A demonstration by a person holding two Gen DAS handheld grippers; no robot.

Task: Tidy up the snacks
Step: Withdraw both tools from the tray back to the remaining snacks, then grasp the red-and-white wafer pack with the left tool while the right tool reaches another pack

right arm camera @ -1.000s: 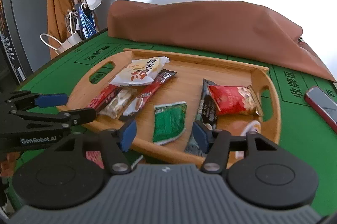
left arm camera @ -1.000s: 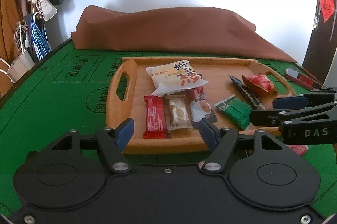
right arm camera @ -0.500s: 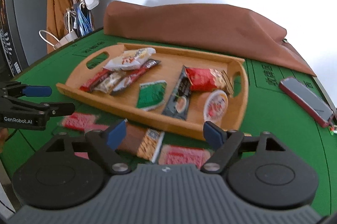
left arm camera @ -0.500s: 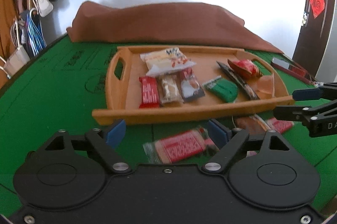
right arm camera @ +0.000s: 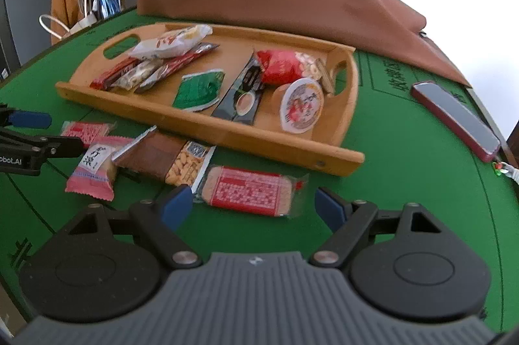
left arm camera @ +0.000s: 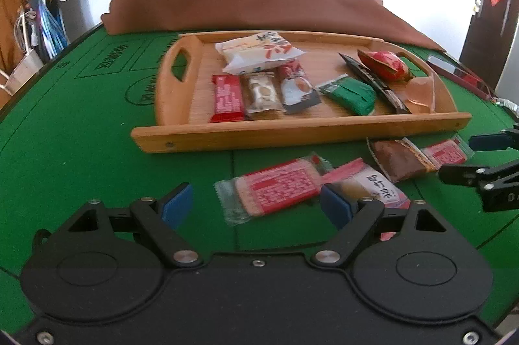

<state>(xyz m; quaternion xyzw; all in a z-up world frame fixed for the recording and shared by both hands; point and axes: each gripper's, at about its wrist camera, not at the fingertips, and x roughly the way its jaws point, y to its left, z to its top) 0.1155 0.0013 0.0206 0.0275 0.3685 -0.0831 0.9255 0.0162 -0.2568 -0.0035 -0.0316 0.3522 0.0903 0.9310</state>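
A: Where are the snacks sitting right now?

B: Most are lying in the tray (left arm camera: 301, 134): a white bag (left arm camera: 259, 53), a red bar (left arm camera: 227, 98), a green packet (left arm camera: 350, 93), a red pouch (right arm camera: 282, 66) and a cup (right arm camera: 301, 108) among them. Four are lying on the felt (left arm camera: 81, 134) just in front of the tray's near wall: a red wafer (left arm camera: 279, 187), a pink pack (right arm camera: 95, 166), a brown pack (right arm camera: 162, 158) and a second red wafer (right arm camera: 248, 190).

A: And the grippers?

B: The left gripper (left arm camera: 256, 205) is hovering low with its fingers wide apart, holding nothing; the red wafer is lying between and just beyond its pads (left arm camera: 176, 205). The right gripper (right arm camera: 249, 208) is likewise spread and holding nothing, with the second red wafer sitting just ahead of its fingers.

A: So which step is in hand?

B: I am judging that it is the pickup of the loose packs, with each gripper lining up on its own wafer.

A: What is the next move asking for?

B: Going down until the pads are flanking a wafer's long edges, closing gently since the wrapper is slippery and the biscuit looks brittle, then lifting clear of the tray wall before setting it inside.
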